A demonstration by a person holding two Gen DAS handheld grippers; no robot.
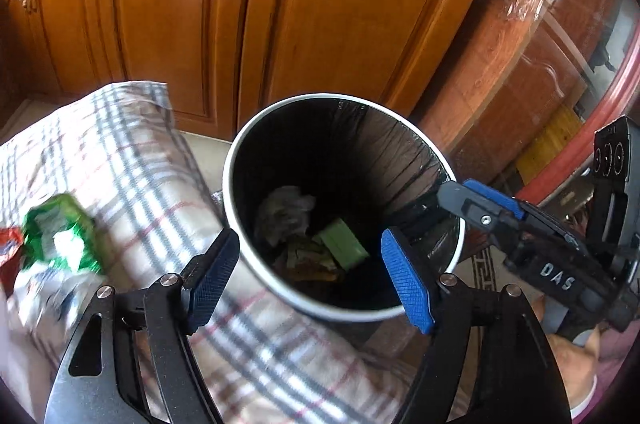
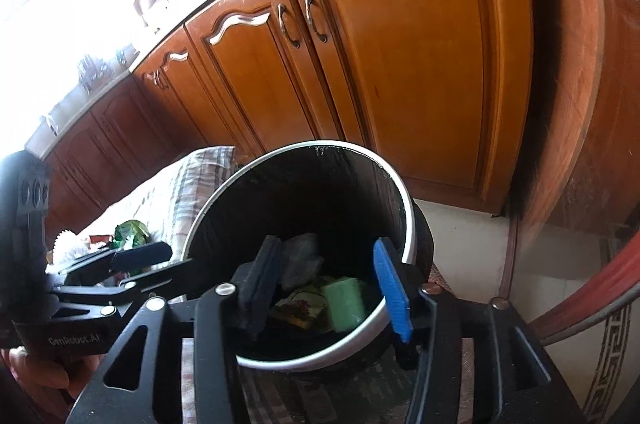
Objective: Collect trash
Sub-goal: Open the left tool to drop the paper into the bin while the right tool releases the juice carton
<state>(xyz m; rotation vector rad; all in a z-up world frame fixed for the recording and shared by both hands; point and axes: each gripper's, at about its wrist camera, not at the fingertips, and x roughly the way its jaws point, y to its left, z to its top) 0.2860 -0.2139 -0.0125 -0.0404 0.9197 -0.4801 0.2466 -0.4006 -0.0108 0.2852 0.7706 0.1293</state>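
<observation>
The round bin (image 1: pixel 240 160), white-rimmed and lined with a black bag, stands on the floor in front of the wooden cabinet doors (image 1: pixel 328 24). Both grippers hang over its mouth. The left gripper (image 1: pixel 310 282) has its 2 blue-padded jaws spread apart with nothing between them, and the right gripper (image 2: pixel 328 288) likewise has its jaws apart and holds nothing. Down at the bottom of the bin lie a pale green box (image 2: pixel 346 302), a crumpled grey wad (image 2: pixel 300 258) and a printed wrapper (image 2: pixel 298 310). Just beside the bin, on its left, is a checked cloth (image 1: pixel 132 160), and on that cloth, away from the bin, lies a green and white wrapper (image 1: pixel 60 236), blurred.
</observation>
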